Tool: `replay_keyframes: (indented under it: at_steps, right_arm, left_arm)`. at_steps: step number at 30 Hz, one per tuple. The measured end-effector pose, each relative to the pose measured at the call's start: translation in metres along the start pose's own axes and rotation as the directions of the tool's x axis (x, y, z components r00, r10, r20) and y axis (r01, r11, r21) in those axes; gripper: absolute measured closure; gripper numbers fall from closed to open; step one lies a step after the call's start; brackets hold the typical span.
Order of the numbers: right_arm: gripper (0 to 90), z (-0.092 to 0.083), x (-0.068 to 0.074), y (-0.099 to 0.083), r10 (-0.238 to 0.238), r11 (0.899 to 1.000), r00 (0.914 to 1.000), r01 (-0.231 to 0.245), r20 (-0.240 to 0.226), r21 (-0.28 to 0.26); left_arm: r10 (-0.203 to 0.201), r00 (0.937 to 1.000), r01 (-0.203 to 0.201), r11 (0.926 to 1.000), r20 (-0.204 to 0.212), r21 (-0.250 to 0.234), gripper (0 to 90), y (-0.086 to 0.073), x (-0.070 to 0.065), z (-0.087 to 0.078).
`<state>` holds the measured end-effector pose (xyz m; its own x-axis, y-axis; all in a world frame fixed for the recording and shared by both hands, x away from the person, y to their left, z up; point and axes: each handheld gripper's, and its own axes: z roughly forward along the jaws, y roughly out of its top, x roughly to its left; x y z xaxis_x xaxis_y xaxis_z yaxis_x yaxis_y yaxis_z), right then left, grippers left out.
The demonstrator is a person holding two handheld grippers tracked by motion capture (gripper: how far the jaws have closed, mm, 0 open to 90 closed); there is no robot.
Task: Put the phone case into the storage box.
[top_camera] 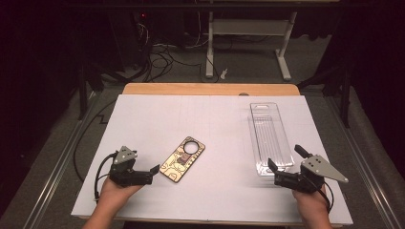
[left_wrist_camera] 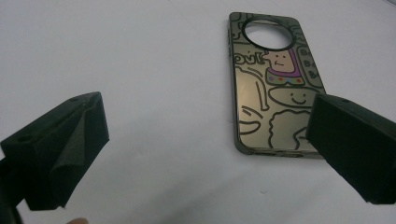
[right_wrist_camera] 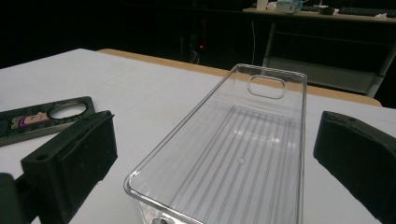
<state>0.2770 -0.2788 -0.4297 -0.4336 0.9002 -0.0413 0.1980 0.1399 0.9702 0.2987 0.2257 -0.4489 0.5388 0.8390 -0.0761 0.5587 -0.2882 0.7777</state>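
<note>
Gold phone case [top_camera: 182, 158] flat on white worktop [top_camera: 143, 124] just right of left hand-held gripper [top_camera: 154, 170], jaws apart; pinch near short edge squarely, lift level toward clear tray [top_camera: 270, 138] fronting right hand-held gripper [top_camera: 273, 168], jaws apart.

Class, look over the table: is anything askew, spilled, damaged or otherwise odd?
Nothing is spilled or visibly damaged. The phone case lies flat but diagonal to the table's edges, while the clear bin stands upright and nearly square to them. Both grippers are open, holding nothing.
</note>
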Motion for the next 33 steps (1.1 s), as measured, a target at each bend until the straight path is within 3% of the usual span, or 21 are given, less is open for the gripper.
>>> replay_keyframes:
  at_steps: [10,17,22,25,30,33]
  right_arm:
    - [0.0,0.0018,0.0015,-0.0011,0.003,1.0,0.9999,-0.003,-0.011,0.008]
    - [0.0,0.0018,0.0018,-0.0011,-0.001,1.0,0.9999,0.001,-0.015,0.011]
    - [0.0,0.0028,0.0019,-0.0017,0.005,1.0,0.9998,-0.005,-0.017,0.016]
    - [0.0,0.0037,0.0021,-0.0016,0.023,0.999,0.9992,-0.022,-0.033,0.024]
    - [0.0,0.0039,0.0027,-0.0013,0.017,1.0,0.9993,-0.017,-0.034,0.025]
    - [0.1,0.0038,0.0024,-0.0013,0.02,0.999,0.9992,-0.02,-0.033,0.027]
  left_arm:
    - [-0.005,0.9997,0.006,0.999,-0.023,0.044,0.6,0.0003,-0.0006,0.0006]
    - [-0.008,0.9999,0.009,0.9947,-0.008,0.102,0.6,0.0008,-0.0001,0.0018]
    - [-0.02,0.9992,0.013,0.9827,0.035,0.185,0.8,0.0007,-0.0012,0.0069]
    - [-0.004,0.9996,-0.002,0.9788,0.029,0.205,3.8,0.0012,-0.0044,0.0086]
    - [-0.009,0.9985,-0.002,0.9797,0.054,0.2,23.5,0.0019,-0.0066,0.0059]
    - [0.029,0.9971,-0.04,0.9867,0.07,0.158,42.8,0.0005,-0.0092,0.0022]
